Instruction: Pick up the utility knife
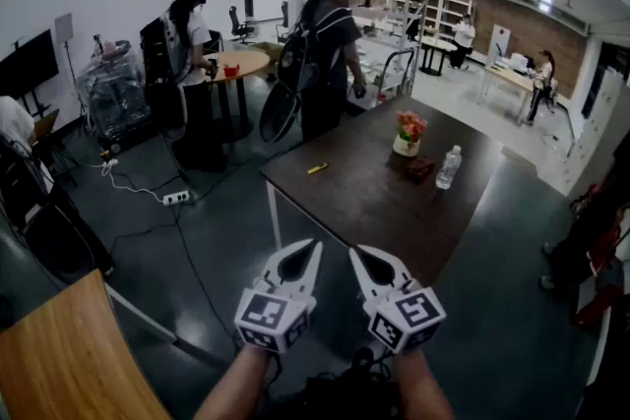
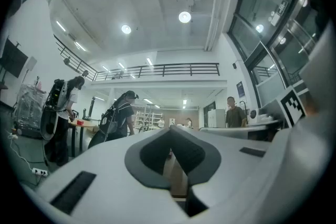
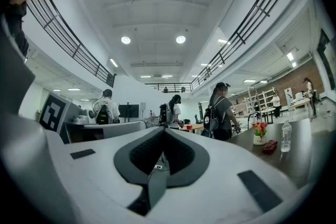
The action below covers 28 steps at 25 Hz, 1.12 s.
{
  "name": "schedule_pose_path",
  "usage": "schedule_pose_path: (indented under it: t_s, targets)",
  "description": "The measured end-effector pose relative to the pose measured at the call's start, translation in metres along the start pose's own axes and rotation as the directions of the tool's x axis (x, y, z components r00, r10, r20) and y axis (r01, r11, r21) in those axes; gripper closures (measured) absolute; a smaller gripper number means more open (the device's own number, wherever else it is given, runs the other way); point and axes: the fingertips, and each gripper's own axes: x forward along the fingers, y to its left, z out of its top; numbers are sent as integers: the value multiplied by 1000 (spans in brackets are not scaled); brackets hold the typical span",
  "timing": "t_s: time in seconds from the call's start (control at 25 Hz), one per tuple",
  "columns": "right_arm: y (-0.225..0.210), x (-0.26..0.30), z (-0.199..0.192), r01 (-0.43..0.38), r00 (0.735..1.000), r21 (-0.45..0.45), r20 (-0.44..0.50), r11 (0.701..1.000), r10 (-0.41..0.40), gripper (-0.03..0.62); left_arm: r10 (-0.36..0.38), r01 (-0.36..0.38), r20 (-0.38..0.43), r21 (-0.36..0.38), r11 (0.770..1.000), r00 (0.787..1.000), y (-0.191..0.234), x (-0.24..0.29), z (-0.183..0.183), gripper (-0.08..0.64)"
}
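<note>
yellow knife lay flat on the dark table, close to its left corner, alone on that side. well apart from it, toward the far right end, stood the flowers, with a small red thing and a bottle just beside them. and there were my two claws, low in the head view, side by side and short of the table, nowhere near the knife. left claw clenched, tips pressed together, nothing between them. right claw clenched too, tips meeting, empty. both were held about level, noses toward the table. beyond the table's far edge a person with a backpack stood, and another person stood further left by a round table.
</note>
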Motion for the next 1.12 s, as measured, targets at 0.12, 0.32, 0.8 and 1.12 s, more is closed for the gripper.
schedule_pose_path:
  t_s: [0.12,0.32,0.8,1.12]
  targets:
    - [4,2,0,4,1000,0,2,1000,-4,583,1,-1,4,8,1000,1000,3,-3,3,554]
    - [7,3,2,6,1000,-1,3,1000,-6,583,-12,12,-2,-1,1000,1000,3,-4,1,554]
    - [17,19,-2,20,1000,-12,-9,1000,-21,583,-11,11,-17,0,1000,1000,19,-11,-3,554]
    - [9,46,-11,8,1000,4,-26,1000,-8,583,6,-6,-40,1,1000,999,45,3,-11,554]
